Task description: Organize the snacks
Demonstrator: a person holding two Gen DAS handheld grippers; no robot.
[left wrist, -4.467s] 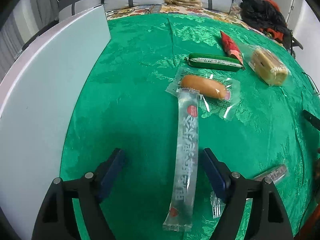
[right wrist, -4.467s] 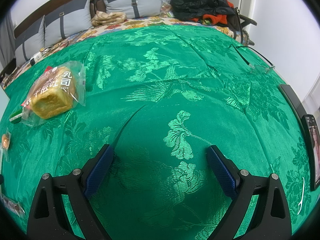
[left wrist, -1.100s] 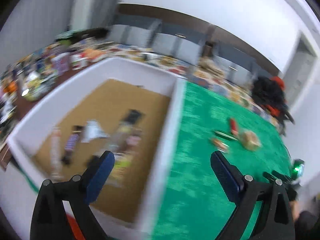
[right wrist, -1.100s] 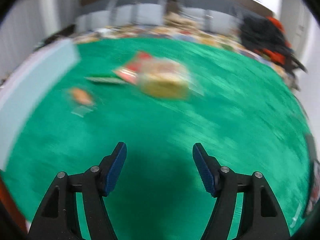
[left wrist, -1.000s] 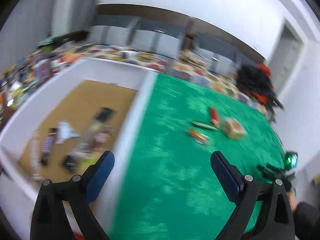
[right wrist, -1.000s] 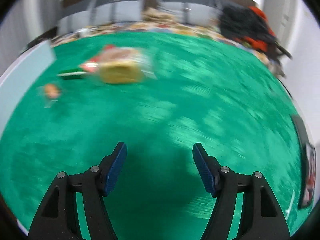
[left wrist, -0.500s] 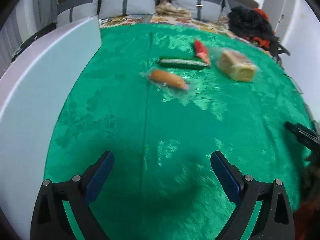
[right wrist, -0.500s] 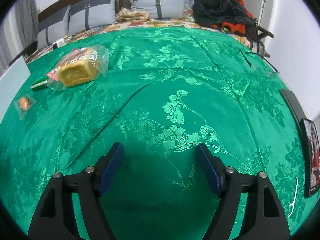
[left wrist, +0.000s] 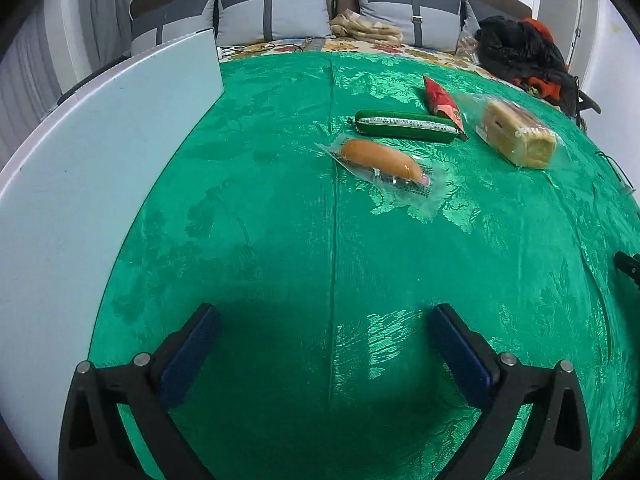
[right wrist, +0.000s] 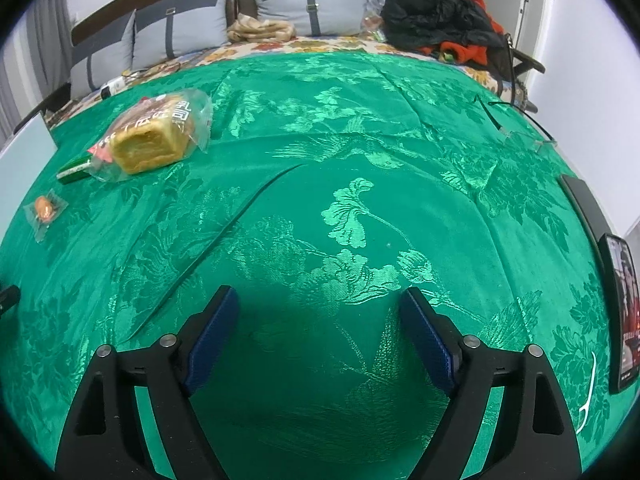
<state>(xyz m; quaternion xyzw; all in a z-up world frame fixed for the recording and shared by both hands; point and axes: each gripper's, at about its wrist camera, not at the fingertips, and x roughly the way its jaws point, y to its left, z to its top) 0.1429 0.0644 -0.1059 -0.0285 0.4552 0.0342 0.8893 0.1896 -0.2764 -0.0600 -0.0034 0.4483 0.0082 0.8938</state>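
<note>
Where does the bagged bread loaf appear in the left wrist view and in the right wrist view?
Left wrist: the loaf lies at upper right, beside the red packet.
Right wrist: the loaf lies at upper left, with the green stick just left of it.
Shared landmark: the black and orange clothes behind the green cloth.

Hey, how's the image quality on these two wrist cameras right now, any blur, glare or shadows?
Left wrist view: sharp, strong fisheye bending, a dark shadow between the open left gripper fingers, sheen on the green tablecloth. Right wrist view: also sharp, shadow under the open right gripper, glare off the bread bag.
</note>
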